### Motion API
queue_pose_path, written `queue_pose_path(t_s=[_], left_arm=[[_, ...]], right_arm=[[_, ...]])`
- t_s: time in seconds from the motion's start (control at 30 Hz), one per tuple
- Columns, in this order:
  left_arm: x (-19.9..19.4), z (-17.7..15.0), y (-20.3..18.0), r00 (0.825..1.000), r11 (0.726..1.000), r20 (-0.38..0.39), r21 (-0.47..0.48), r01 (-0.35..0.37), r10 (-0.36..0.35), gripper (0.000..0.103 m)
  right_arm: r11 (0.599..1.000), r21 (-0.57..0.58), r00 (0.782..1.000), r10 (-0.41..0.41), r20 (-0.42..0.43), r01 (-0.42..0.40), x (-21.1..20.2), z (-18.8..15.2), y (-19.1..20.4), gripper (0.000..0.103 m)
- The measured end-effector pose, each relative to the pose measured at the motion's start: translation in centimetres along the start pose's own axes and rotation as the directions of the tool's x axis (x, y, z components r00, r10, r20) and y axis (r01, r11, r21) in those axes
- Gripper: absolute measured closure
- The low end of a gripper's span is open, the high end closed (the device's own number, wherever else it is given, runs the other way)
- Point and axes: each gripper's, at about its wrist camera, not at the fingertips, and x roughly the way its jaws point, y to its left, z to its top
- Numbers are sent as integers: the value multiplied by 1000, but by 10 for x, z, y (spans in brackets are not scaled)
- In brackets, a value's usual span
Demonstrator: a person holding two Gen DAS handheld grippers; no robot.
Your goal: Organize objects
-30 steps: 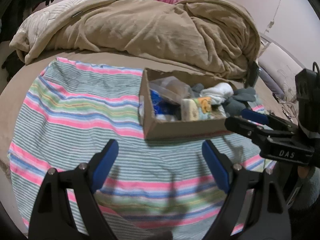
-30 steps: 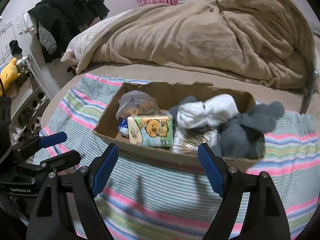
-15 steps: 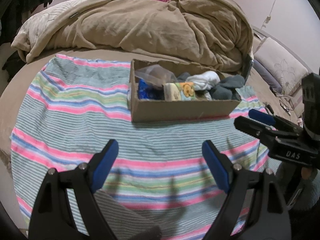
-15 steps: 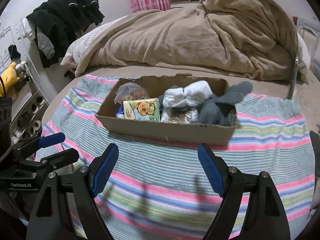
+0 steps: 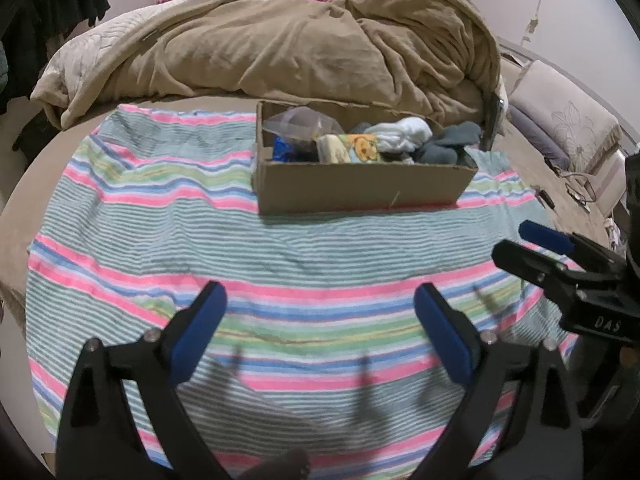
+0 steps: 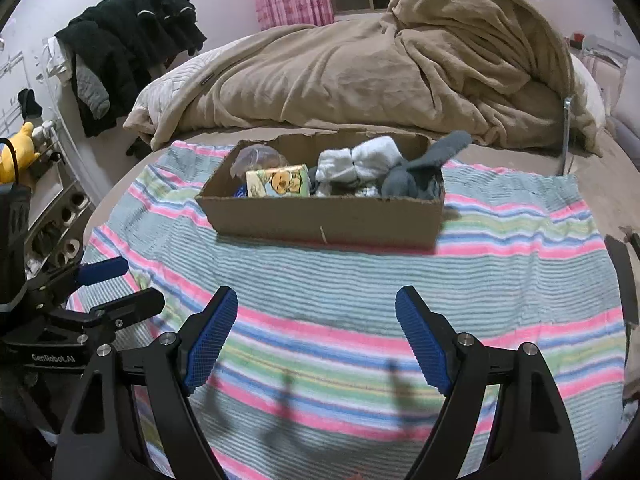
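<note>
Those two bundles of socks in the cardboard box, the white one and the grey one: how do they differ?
The white socks are pale and bunched into a rounded bundle near the box's middle; the grey socks are dark and sit at its right end. The white socks stay inside the cardboard box, while a grey end sticks up above the rim. Both are soft fabric, lying side by side.
</note>
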Motion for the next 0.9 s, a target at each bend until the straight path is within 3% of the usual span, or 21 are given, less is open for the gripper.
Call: queue_pose_path(t_s=[0.37, 0.9], left_arm=[[-8, -17, -3, 998, 999, 61, 37, -23, 20, 5], [-15, -18, -7, 996, 999, 93, 46, -20, 16, 5]], right_arm=[[999, 14, 998, -48, 39, 47, -15, -25, -8, 19], [999, 7, 998, -37, 42, 37, -19, -27, -7, 19]])
